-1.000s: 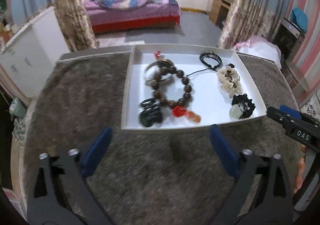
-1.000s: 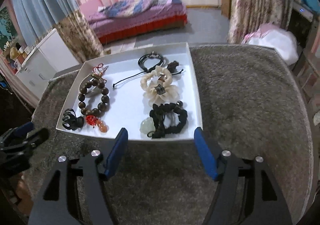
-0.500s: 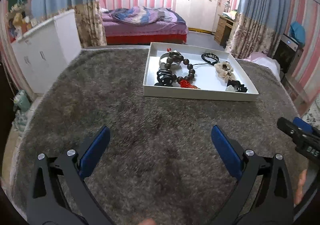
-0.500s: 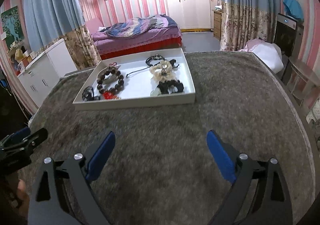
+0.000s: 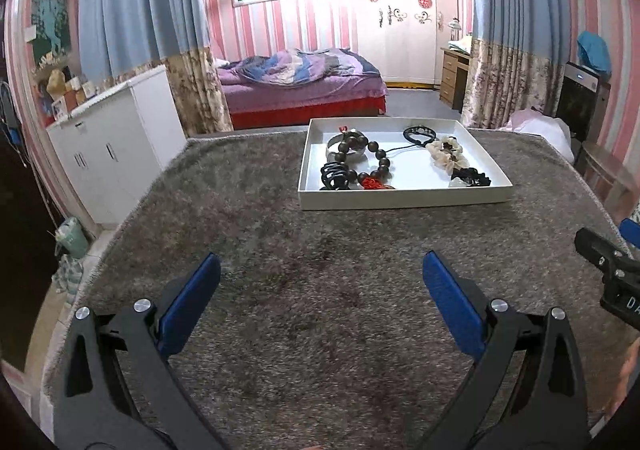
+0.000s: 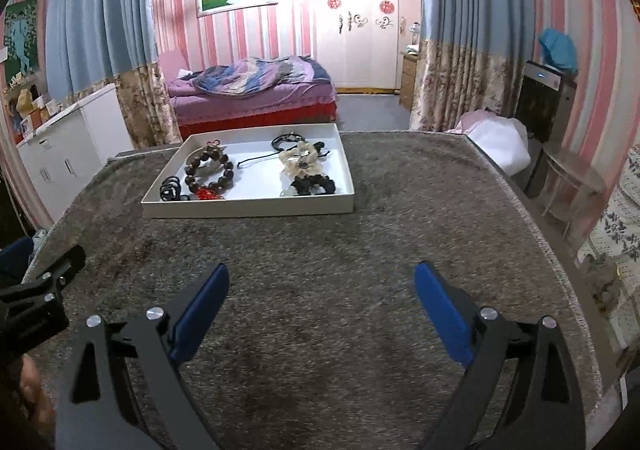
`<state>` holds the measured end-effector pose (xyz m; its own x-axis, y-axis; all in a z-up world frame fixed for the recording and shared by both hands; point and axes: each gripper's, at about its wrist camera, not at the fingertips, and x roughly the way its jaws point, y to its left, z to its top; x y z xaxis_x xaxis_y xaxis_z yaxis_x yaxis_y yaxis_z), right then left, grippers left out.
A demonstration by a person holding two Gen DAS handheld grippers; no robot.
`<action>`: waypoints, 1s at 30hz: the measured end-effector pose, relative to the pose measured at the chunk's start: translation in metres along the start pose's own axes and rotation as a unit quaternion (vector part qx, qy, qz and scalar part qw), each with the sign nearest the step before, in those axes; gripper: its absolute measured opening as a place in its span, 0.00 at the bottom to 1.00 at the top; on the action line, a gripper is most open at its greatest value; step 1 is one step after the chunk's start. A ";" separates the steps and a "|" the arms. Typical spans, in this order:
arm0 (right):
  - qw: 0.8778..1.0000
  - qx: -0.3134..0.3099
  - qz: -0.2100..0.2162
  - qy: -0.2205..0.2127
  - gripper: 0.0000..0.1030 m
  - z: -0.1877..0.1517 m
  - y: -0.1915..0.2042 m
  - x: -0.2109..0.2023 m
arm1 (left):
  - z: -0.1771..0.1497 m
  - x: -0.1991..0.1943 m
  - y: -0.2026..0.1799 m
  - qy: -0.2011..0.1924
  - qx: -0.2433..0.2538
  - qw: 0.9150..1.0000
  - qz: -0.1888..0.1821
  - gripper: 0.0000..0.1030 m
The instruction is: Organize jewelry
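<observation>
Just shallow white tray (image 5: 404, 199) w/ beads on shaggy grey carpet (image 5: 320, 290)

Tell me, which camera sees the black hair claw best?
The left wrist view. There the hair claw sits in the tray's near left corner, and its curved teeth show. In the right wrist view it looks smaller and sits off toward the side, with its teeth harder to make out.

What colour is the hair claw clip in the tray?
Black; the hair claw clip shows best in the left wrist view.
</observation>
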<state>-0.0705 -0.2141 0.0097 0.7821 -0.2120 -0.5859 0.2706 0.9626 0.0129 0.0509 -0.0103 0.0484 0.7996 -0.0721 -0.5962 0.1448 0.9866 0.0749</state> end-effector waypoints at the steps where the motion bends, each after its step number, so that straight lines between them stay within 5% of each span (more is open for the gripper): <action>1: 1.000 0.000 -0.002 -0.001 0.91 0.000 0.000 0.000 | 0.000 -0.001 0.000 -0.001 0.001 1.000 0.002 0.97; 30: 1.000 -0.004 -0.005 -0.005 0.91 0.000 0.001 -0.001 | 0.001 -0.007 0.007 -0.007 -0.009 1.000 0.027 0.97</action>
<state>-0.0713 -0.2124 0.0101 0.7848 -0.2237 -0.5779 0.2739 0.9618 -0.0004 0.0467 -0.0028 0.0539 0.8140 -0.0214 -0.5805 0.0914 0.9916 0.0916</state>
